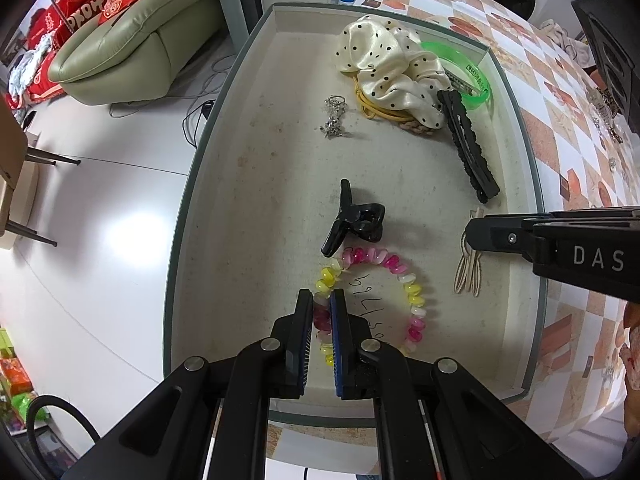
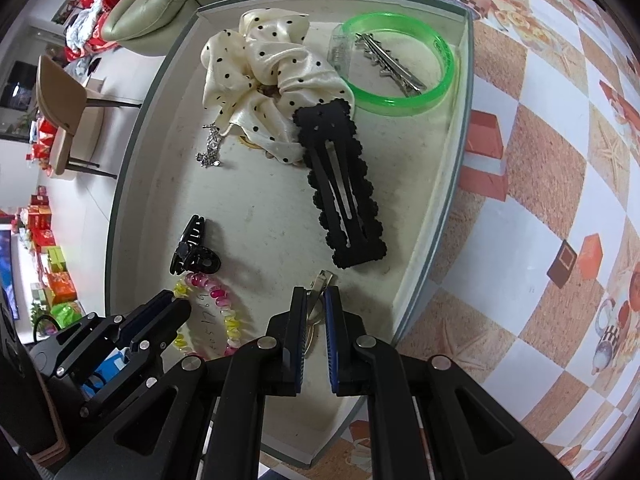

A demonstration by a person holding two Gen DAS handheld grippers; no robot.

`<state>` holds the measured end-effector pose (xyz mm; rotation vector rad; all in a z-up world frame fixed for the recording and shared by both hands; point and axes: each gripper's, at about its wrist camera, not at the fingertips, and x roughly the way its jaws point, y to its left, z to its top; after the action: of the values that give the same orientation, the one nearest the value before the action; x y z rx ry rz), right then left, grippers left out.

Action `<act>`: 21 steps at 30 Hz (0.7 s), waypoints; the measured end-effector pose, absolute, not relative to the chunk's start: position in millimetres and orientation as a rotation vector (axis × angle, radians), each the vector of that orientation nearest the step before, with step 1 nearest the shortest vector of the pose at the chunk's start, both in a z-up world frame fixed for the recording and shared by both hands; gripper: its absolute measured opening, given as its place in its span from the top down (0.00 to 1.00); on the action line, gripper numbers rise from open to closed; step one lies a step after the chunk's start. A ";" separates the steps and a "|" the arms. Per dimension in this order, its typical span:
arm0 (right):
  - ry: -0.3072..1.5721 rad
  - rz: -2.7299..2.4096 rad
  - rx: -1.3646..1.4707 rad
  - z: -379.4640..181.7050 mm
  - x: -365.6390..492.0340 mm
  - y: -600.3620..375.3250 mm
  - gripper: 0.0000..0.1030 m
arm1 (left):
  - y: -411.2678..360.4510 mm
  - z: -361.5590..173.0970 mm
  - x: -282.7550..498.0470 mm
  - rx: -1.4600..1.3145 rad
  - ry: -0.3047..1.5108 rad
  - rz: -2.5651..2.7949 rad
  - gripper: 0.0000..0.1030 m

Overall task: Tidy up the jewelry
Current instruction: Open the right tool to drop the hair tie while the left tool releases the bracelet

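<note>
From the left wrist view, the left gripper [image 1: 321, 300] points down into the shallow tray [image 1: 208, 148] with its fingers nipped narrow on the near-left arc of the pink-and-yellow bead bracelet [image 1: 414, 312] — a black claw clip [image 1: 354, 220] lies just beyond the fingertips, and the right gripper [image 1: 476, 236] reaches in from the right over a beige hair clip [image 1: 467, 276]. From the right wrist view, the right gripper's fingers stand narrow, closed on that same beige clip, whose metal tip pokes out ahead of them — a black scalloped snap clip [image 2: 344, 188] lies just beyond, and a polka-dot scrunchie [image 2: 264, 80] and green bangle [image 2: 440, 80] lie farther ahead.
</note>
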<state>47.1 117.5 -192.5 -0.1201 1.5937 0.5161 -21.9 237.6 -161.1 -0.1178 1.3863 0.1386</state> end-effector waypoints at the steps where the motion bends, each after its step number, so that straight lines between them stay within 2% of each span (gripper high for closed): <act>1: 1.592 0.519 -0.125 -192.5 47.9 118.1 0.90 | 237.4 -160.9 -21.8 -0.115 1.387 0.143 0.87; 5: 1.600 0.529 -0.113 -190.7 45.3 116.7 0.87 | 235.9 -160.8 -22.2 -0.115 1.394 0.155 0.87; 7: 1.605 0.537 -0.101 -190.9 45.8 116.9 0.81 | 235.4 -160.5 -21.7 -0.115 1.395 0.153 0.87; 9: 1.601 0.535 -0.103 -189.6 46.8 116.6 0.66 | 234.5 -159.8 -21.3 -0.112 1.397 0.151 0.87; 10: 1.600 0.534 -0.102 -189.1 46.8 116.1 0.65 | 235.0 -159.3 -21.7 -0.113 1.398 0.150 0.87; 21: 1.508 0.537 -0.001 -132.5 49.4 96.2 0.64 | 232.4 -142.1 -24.4 -0.113 1.385 0.133 0.87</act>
<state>49.4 96.2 -132.5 -0.0011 1.5084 0.5371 -24.4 232.4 -142.1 -0.1125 1.3851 0.1329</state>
